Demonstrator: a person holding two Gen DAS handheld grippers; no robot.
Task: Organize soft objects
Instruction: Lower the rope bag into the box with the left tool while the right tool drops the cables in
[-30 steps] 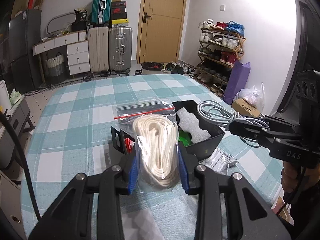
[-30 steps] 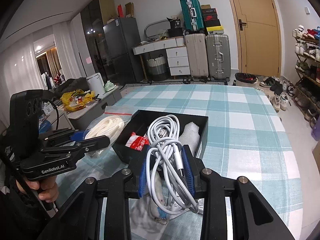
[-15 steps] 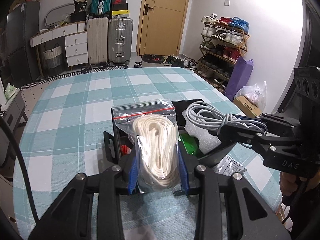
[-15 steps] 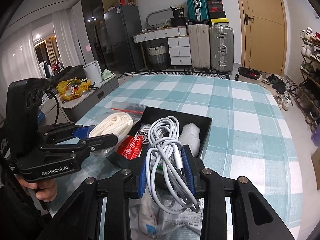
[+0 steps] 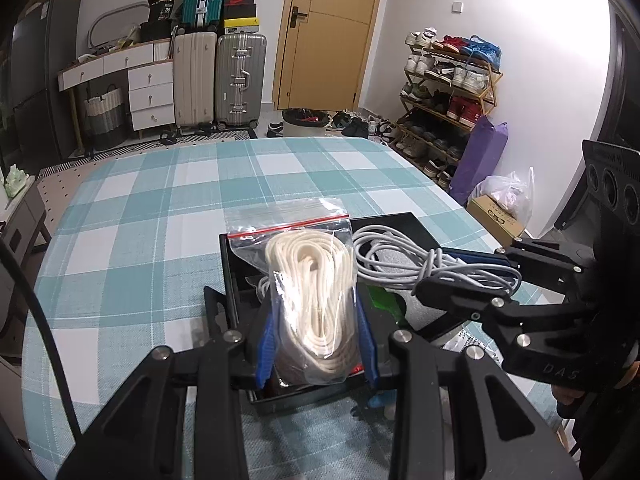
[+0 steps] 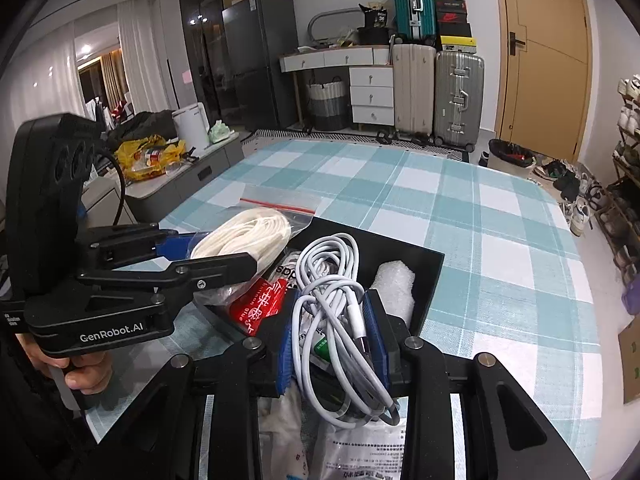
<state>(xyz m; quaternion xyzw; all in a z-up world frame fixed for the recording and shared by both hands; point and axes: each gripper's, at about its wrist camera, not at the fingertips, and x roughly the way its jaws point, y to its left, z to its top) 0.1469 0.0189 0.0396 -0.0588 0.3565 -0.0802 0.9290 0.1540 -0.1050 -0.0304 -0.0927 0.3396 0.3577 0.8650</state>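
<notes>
The black box (image 5: 408, 222) lies open on the checked bench (image 5: 160, 216), directly below and ahead of both your grippers. That is the relation that governs the coming move: both loads hang over it and, in my judgement, need only to go down.

1. Bagged rope (image 5: 316, 300). The white coil sits in a clear zip bag with a red seal, its long axis running away from you, the sealed end farthest out. It hangs over the near left part of the box. Your left gripper (image 5: 316, 344) is clamped on the lower half of the bag, blue pads pressing both sides, jaws narrow.

2. White cable (image 6: 340, 308). The bundle's long axis also runs away from you, loops spilling past the pads at both ends. It hangs over the middle of the box, just right of the rope. Your right gripper (image 6: 334, 340) is closed tight on the bundle's waist.

3. Already in the box: a red packet (image 6: 260, 308) under the rope side and a white foam piece (image 6: 394, 284) at the right wall. The free floor appears to be between them.

4. The 2 grippers stand side by side and close together. Neither is clearly nearer the box. I judge a risk of the trailing cable loops snagging the bag if both descend together.

5. Printed plastic packets (image 6: 352, 448) lie on the bench below the right gripper, outside the box.
</notes>
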